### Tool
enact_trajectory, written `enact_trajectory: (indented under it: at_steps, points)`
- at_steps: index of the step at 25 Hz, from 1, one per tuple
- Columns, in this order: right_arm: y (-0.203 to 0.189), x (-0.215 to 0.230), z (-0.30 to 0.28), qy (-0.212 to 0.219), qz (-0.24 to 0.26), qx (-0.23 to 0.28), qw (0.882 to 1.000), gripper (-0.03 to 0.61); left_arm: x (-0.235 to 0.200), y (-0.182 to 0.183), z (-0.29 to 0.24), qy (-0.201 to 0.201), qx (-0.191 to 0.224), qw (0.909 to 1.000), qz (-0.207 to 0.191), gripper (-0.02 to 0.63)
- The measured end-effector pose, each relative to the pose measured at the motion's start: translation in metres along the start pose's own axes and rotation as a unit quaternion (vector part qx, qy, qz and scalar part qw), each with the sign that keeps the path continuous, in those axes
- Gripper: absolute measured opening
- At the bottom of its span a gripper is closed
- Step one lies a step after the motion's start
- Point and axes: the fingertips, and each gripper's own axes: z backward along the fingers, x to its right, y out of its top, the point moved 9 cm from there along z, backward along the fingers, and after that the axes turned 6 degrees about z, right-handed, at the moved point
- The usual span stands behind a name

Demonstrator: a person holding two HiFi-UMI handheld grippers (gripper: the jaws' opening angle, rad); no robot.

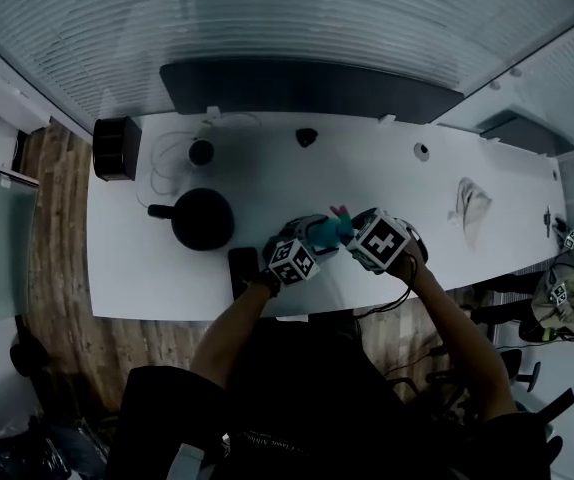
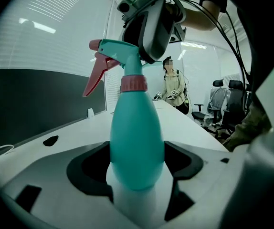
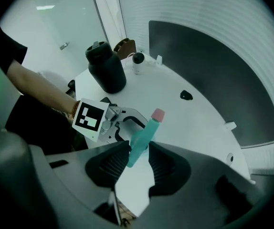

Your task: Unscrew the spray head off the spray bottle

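Left gripper view: our left gripper [image 2: 137,173] clamps the spray bottle [image 2: 136,137] low down.
Axis: straight out from those jaws; our right gripper [image 3: 138,156] pinches the spray head [image 2: 120,56].

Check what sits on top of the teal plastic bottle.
Pink screw collar, then teal spray head with pink trigger; right tongs cover its rear.
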Motion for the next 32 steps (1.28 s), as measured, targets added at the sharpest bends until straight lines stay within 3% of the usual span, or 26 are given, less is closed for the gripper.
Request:
enact_trajectory:
  at_steps: [7, 9, 10, 11, 12, 13, 15, 17, 18, 19, 20, 21, 24, 25, 27, 29, 30, 31, 32]
  points:
    - [0.006, 0.001, -0.003, 0.039, 0.048, -0.007, 0.998, 0.132, -0.004, -0.002, 0.003, -0.017, 0.011, 0.9997, 0.01, 0.353]
    - [0.003, 0.0, -0.004, 0.036, 0.102, -0.019, 0.994, 0.133, -0.005, -0.002, 0.003, -0.028, 0.009, 0.9996, 0.001, 0.351]
    - [0.002, -0.003, -0.004, 0.022, 0.162, -0.038, 0.986, 0.126, -0.005, -0.002, 0.002, -0.037, 0.005, 0.9993, -0.009, 0.35]
    - [0.001, -0.009, -0.004, 0.0, 0.24, -0.062, 0.969, 0.114, -0.005, -0.001, 0.002, -0.049, 0.0, 0.9986, -0.021, 0.35]
    - [0.001, -0.015, -0.005, -0.026, 0.327, -0.087, 0.941, 0.105, -0.005, -0.001, 0.001, -0.063, -0.004, 0.9975, -0.033, 0.35]
    - [0.0, -0.022, -0.006, -0.052, 0.413, -0.108, 0.903, 0.1, -0.006, -0.001, 0.0, -0.079, -0.007, 0.9959, -0.043, 0.35]
    - [-0.005, -0.034, -0.01, -0.088, 0.568, -0.134, 0.807, 0.094, -0.007, -0.001, 0.0, -0.112, -0.012, 0.9918, -0.061, 0.35]
    - [-0.009, -0.044, -0.01, -0.094, 0.677, -0.137, 0.717, 0.094, -0.008, -0.001, 0.001, -0.147, -0.02, 0.9854, -0.085, 0.35]
    - [-0.01, -0.047, -0.009, -0.092, 0.707, -0.134, 0.688, 0.094, -0.009, 0.001, 0.001, -0.161, -0.026, 0.9818, -0.098, 0.35]
    - [-0.011, -0.049, -0.007, -0.091, 0.72, -0.128, 0.675, 0.094, -0.009, 0.002, 0.002, -0.17, -0.032, 0.9788, -0.109, 0.351]
    - [-0.011, -0.049, -0.006, -0.093, 0.715, -0.117, 0.683, 0.094, -0.009, 0.003, 0.002, -0.173, -0.035, 0.9776, -0.115, 0.351]
    - [-0.011, -0.047, -0.007, -0.097, 0.692, -0.099, 0.708, 0.094, -0.01, 0.003, 0.003, -0.168, -0.037, 0.9786, -0.113, 0.351]
    - [-0.01, -0.029, 0.001, -0.127, 0.554, -0.035, 0.822, 0.095, -0.015, 0.0, 0.01, -0.115, -0.027, 0.9906, -0.069, 0.351]
    - [-0.011, -0.021, 0.008, -0.14, 0.502, -0.016, 0.853, 0.095, -0.016, -0.001, 0.013, -0.093, -0.023, 0.994, -0.052, 0.351]
    - [-0.015, -0.004, 0.024, -0.166, 0.394, 0.029, 0.904, 0.095, -0.017, -0.001, 0.018, -0.044, -0.025, 0.9982, -0.033, 0.351]
    - [-0.025, 0.01, 0.037, -0.141, 0.229, 0.094, 0.958, 0.095, -0.018, -0.001, 0.021, 0.013, -0.039, 0.9984, -0.04, 0.351]
    - [-0.031, 0.015, 0.04, -0.092, 0.117, 0.135, 0.98, 0.095, -0.018, 0.001, 0.022, 0.039, -0.047, 0.9968, -0.051, 0.351]
    - [-0.039, 0.018, 0.039, -0.024, -0.004, 0.176, 0.984, 0.097, -0.017, 0.003, 0.024, 0.064, -0.056, 0.9941, -0.067, 0.351]
    - [-0.047, 0.018, 0.036, 0.051, -0.117, 0.211, 0.969, 0.13, -0.016, 0.008, 0.025, 0.084, -0.065, 0.9906, -0.087, 0.351]
